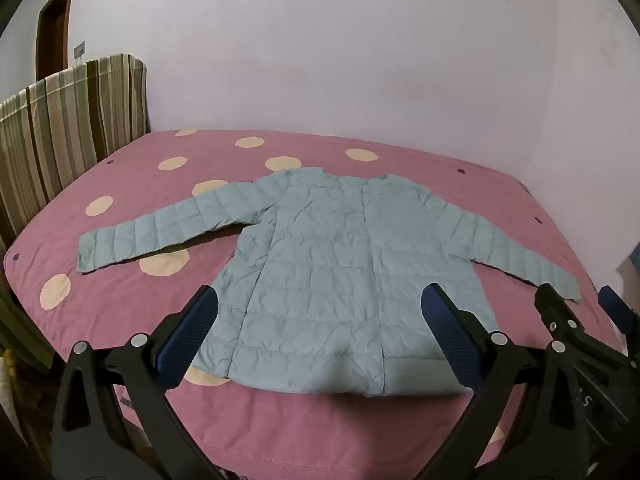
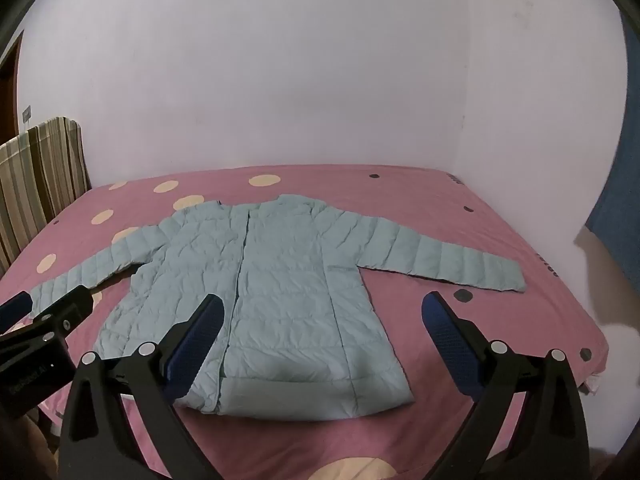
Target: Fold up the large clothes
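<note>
A light blue quilted jacket point(image 1: 332, 272) lies flat on the pink bed, front up, collar toward the far wall, both sleeves spread out to the sides. It also shows in the right wrist view point(image 2: 280, 300). My left gripper point(image 1: 320, 300) is open and empty, held above the jacket's hem. My right gripper point(image 2: 322, 308) is open and empty, held above the hem's right half. The right gripper shows at the right edge of the left wrist view point(image 1: 576, 300). The left gripper shows at the left edge of the right wrist view point(image 2: 52, 300).
The pink bedspread point(image 1: 304, 432) has cream dots. A striped headboard point(image 1: 68, 116) stands at the left. A pale wall point(image 1: 320, 60) runs behind the bed. The bed's right edge point(image 2: 592, 344) drops off near a blue curtain point(image 2: 624, 200). A door point(image 1: 56, 28) is at the far left.
</note>
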